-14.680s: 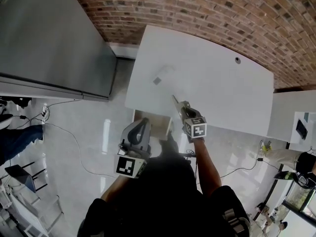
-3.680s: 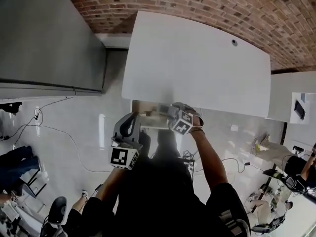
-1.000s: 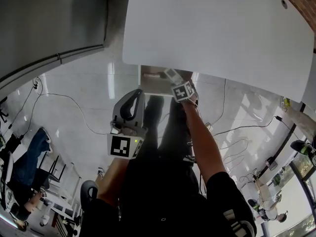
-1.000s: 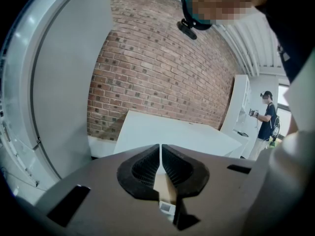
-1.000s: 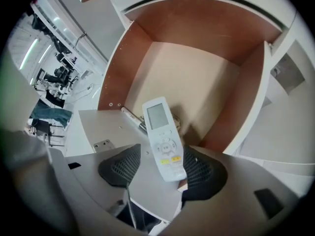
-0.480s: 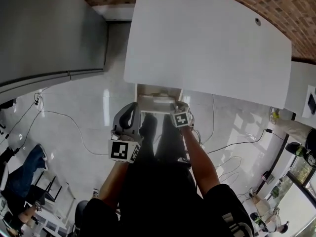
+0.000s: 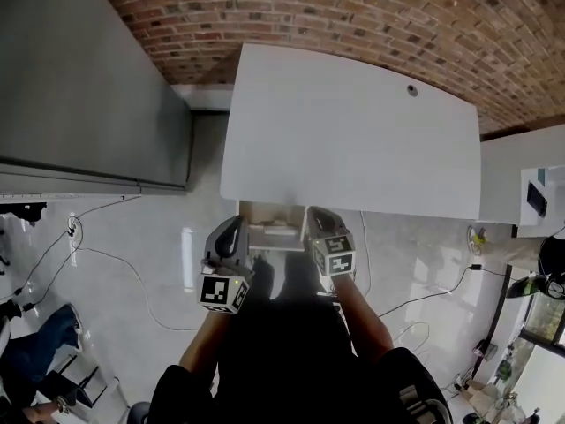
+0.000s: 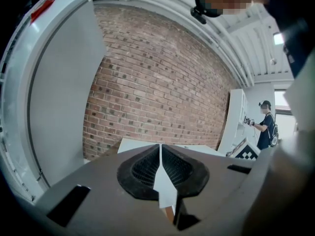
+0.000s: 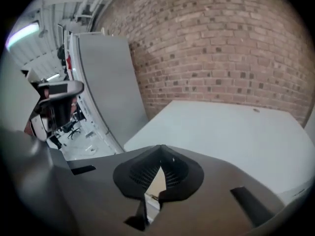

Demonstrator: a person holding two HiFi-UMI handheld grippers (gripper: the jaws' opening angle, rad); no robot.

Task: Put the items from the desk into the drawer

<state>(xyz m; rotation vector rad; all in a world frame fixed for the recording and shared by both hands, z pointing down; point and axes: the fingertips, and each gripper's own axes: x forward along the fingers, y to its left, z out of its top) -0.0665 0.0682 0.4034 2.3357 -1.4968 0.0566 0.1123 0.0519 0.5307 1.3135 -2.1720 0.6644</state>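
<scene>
The white desk point(image 7: 353, 140) has a bare top apart from a small cable hole point(image 7: 411, 89). Under its near edge the wooden drawer point(image 7: 265, 232) stands pulled out, with pale items lying inside. My left gripper point(image 7: 238, 225) hovers at the drawer's left side, its jaws together on nothing point(image 8: 160, 149). My right gripper point(image 7: 316, 214) is at the drawer's right side, above the desk edge. Its jaws have just been closing and now meet with nothing between them point(image 9: 161, 151). The right gripper view looks across the empty desk point(image 9: 221, 127).
A tall grey cabinet point(image 7: 79, 87) stands left of the desk, and a brick wall point(image 7: 353, 16) runs behind it. Another white desk point(image 7: 521, 179) at the right carries a dark item point(image 7: 537, 198). Cables point(image 7: 97, 254) trail over the glossy floor.
Both grippers have risen. The right one has come up out of the drawer and its jaws have gone from wide open to shut. The head view has tilted up to the wall.
</scene>
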